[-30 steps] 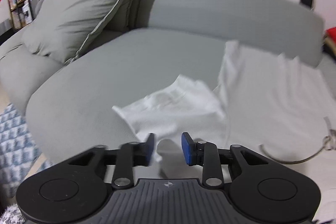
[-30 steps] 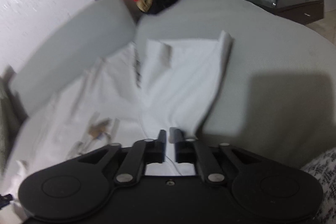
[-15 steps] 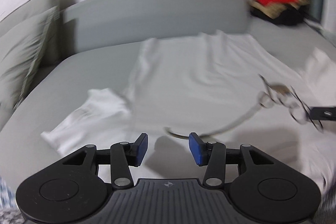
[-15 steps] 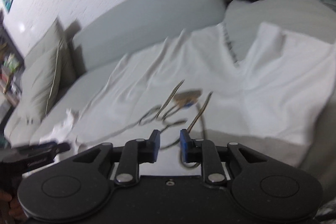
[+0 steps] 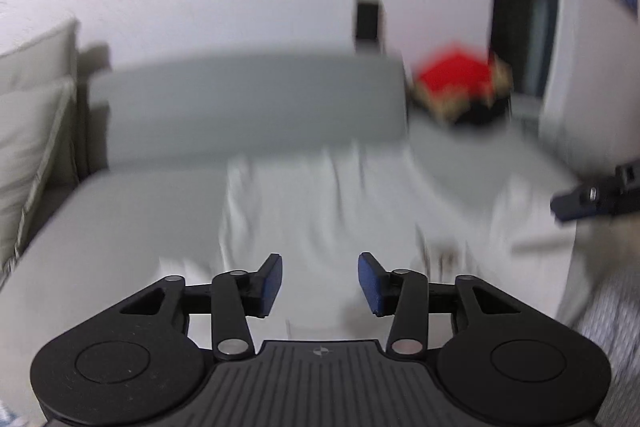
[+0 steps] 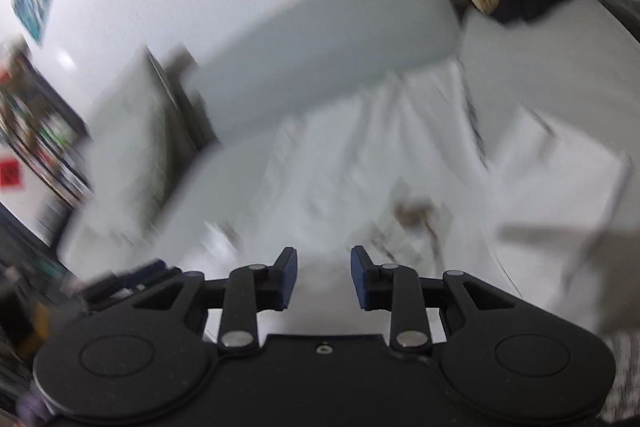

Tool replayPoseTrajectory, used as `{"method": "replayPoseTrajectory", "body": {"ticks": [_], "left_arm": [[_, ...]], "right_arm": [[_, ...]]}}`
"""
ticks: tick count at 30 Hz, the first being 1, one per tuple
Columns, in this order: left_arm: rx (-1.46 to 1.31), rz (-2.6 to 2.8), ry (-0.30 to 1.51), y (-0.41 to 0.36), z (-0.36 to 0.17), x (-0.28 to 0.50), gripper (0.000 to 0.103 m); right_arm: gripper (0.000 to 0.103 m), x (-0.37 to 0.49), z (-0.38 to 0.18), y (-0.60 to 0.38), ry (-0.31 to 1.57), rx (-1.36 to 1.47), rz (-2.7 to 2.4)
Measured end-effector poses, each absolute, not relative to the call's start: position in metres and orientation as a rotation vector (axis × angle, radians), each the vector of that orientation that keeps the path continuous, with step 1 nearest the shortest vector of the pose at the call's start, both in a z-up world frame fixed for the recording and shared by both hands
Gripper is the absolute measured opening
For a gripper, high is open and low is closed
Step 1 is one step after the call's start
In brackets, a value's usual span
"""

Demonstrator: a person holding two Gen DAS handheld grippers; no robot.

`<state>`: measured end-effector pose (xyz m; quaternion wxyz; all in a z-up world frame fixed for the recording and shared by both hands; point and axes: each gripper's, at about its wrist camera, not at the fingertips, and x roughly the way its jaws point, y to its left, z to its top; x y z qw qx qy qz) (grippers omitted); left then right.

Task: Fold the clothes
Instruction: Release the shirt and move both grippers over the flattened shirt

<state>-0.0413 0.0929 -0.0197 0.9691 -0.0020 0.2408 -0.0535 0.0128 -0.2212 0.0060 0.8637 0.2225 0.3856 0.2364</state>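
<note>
The grey sofa (image 5: 248, 99) fills both my views and serves as the folding surface, its broad seat giving the cloth room to lie flat. Spread across that seat is the white garment (image 5: 320, 211), reaching from the foot of the backrest toward me, wrinkled lengthwise and with a darker printed design near its front edge; motion blur keeps me from reading the design. In the right wrist view the same garment (image 6: 360, 167) shows 1 side already doubled over as a flat rectangular panel on the right, so I judge it partly folded, though I cannot tell which sleeve or edge that panel is. A pale cushion (image 5: 28, 131) leans at the left end, clear of the cloth, and a red and black heap (image 5: 460, 87) sits on the far right corner, likely other clothes kept apart from the piece in hand.

My left gripper (image 5: 320, 283) has its 2 blue pads wide apart with nothing between them, poised above the near hem. My right gripper (image 6: 323, 277) is likewise spread and empty, over the same front edge. Both seem held there because the near hem is the easiest part to pinch for a fold away from me
</note>
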Motion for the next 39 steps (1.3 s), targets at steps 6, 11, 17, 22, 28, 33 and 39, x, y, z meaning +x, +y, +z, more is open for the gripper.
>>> {"method": "replayPoseTrajectory", "body": {"ticks": [6, 11, 17, 22, 28, 33, 39], "left_arm": [[-0.005, -0.064, 0.4, 0.101, -0.003, 0.023, 0.048], [0.043, -0.018, 0.566, 0.094, -0.071, 0.115, 0.033], [-0.016, -0.045, 0.76, 0.096, -0.146, 0.203, 0.007], [-0.028, -0.18, 0.814, 0.086, -0.172, 0.233, 0.015], [0.214, 0.395, 0.838, 0.133, -0.196, 0.248, 0.01], [0.156, 0.465, 0.8, 0.15, -0.177, 0.238, 0.011], [0.026, 0.129, 0.645, 0.111, -0.138, 0.248, 0.029]], "right_arm": [[0.051, 0.081, 0.039, -0.212, 0.691, 0.521, 0.522], [0.049, 0.159, -0.03, -0.205, 0.746, 0.509, 0.409], [0.012, 0.217, -0.119, -0.179, 0.939, 0.554, 0.535], [0.012, 0.254, -0.177, -0.151, 1.073, 0.502, 0.656], [0.0, 0.273, -0.173, -0.217, 0.858, 0.234, -0.053], [0.0, 0.265, -0.16, -0.228, 0.805, 0.319, -0.043], [0.017, 0.279, -0.149, -0.204, 0.763, 0.511, 0.292]]}}
